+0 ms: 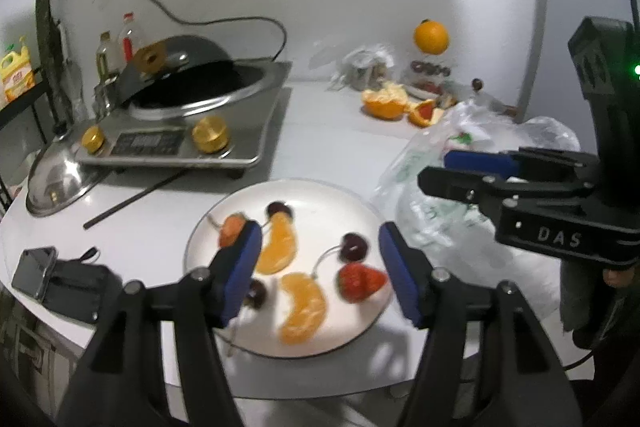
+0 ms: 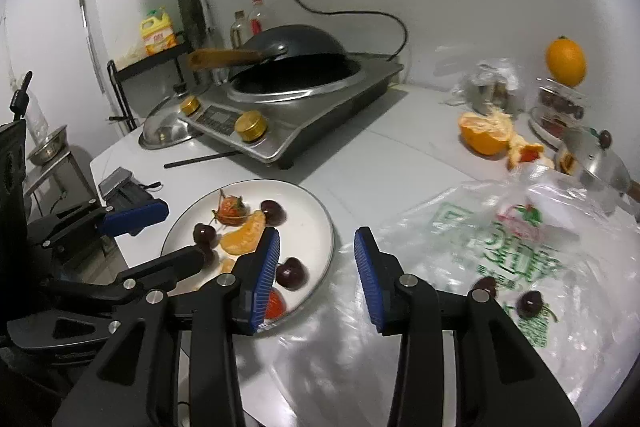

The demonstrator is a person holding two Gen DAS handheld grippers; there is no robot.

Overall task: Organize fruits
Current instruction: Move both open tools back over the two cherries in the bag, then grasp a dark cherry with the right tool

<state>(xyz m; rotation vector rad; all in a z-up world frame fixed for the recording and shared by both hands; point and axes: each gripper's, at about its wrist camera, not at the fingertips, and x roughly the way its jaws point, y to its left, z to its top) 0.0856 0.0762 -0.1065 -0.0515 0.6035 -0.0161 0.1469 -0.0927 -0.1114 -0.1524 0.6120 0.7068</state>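
Observation:
A white plate (image 1: pixel 320 203) (image 2: pixel 308 227) near the counter's front edge holds two orange segments (image 1: pixel 276 243), a strawberry (image 1: pixel 360 281) and dark cherries (image 1: pixel 354 247). My left gripper (image 1: pixel 320 271) hovers over the plate, open, with nothing between its blue pads. In the right wrist view the left gripper (image 2: pixel 168 239) shows at the plate's left side. My right gripper (image 2: pixel 318 275) stands open and holds nothing, above the plate's right rim and the edge of a plastic bag (image 2: pixel 500 247). Two loose cherries (image 2: pixel 530 303) lie on that bag.
An induction cooker (image 1: pixel 180 143) with a black wok (image 1: pixel 192 83) stands behind the plate, a steel lid (image 1: pixel 56 187) and a black rod (image 1: pixel 132 197) beside it. A peeled orange (image 1: pixel 384 103), a whole orange (image 1: pixel 431 37) on jars and a metal pot (image 2: pixel 600 163) sit at back right.

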